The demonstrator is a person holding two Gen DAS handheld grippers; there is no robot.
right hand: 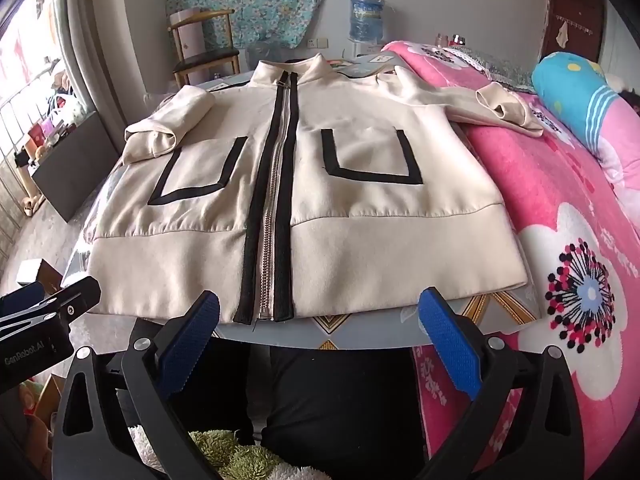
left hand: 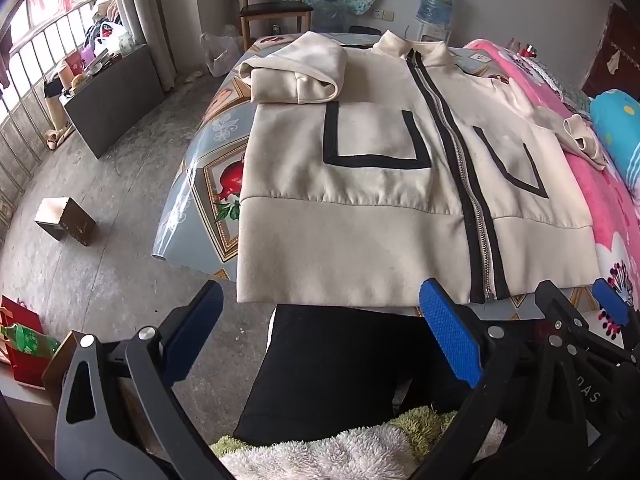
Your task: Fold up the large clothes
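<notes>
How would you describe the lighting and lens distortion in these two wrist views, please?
Left wrist view: blown-out daylight from the barred window, glare on the glossy patterned tablecloth, edges bowed. Right wrist view: even soft light on the cream zip-front jacket, strong fisheye curving, dark corners.

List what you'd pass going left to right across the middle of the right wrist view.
Dark cabinet → folded sleeve → left pocket trim → zipper → right pocket trim → pink blanket.

The jacket is matt cream cloth with black woven trim and a shiny metal zipper. Under it the tabletop wears a glossy printed plastic cover. The blanket looks fleecy; each tool's pads are rough-textured blue.
</notes>
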